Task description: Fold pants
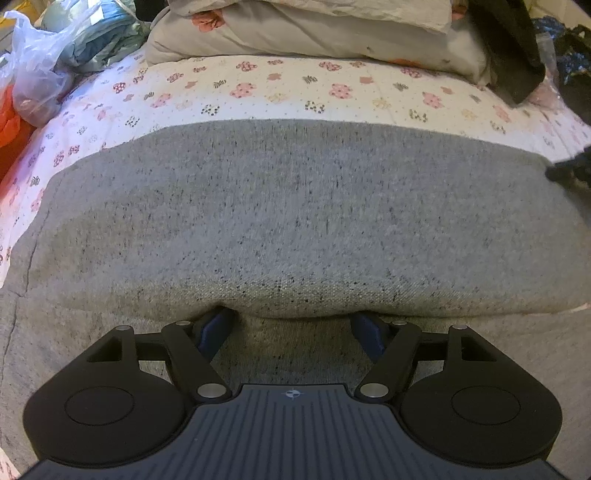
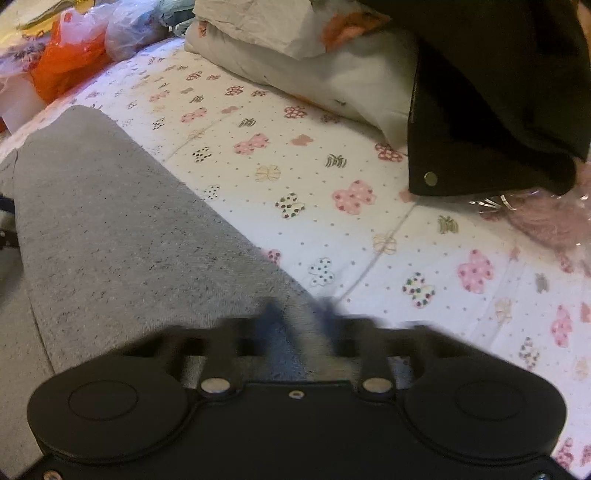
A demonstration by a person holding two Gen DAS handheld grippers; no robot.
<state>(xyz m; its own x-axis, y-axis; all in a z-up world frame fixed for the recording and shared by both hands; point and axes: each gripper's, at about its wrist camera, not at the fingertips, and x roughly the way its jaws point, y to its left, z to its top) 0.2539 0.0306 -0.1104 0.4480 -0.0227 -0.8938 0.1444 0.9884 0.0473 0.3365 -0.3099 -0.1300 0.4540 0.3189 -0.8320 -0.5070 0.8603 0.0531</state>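
Grey pants (image 1: 295, 214) lie folded across a floral bedsheet (image 1: 258, 92). In the left wrist view their thick near fold edge drapes over my left gripper (image 1: 293, 326). Its jaws stand wide, and both blue fingertips (image 1: 218, 325) are tucked under that edge and partly hidden. In the right wrist view the grey pants (image 2: 110, 229) run from upper left down to my right gripper (image 2: 301, 310). That gripper is blurred, with its fingers drawn close on a strip of the grey cloth at the pants' right edge. A dark blur at the pants' far right end (image 1: 569, 170) may be that same gripper.
Pillows (image 1: 295, 33) are stacked at the head of the bed. Plastic bags (image 1: 33, 74) and an orange bag (image 2: 70, 62) sit at the left. A black garment with a snap button (image 2: 491, 122) and a pink crinkly wrap (image 2: 546, 221) lie to the right.
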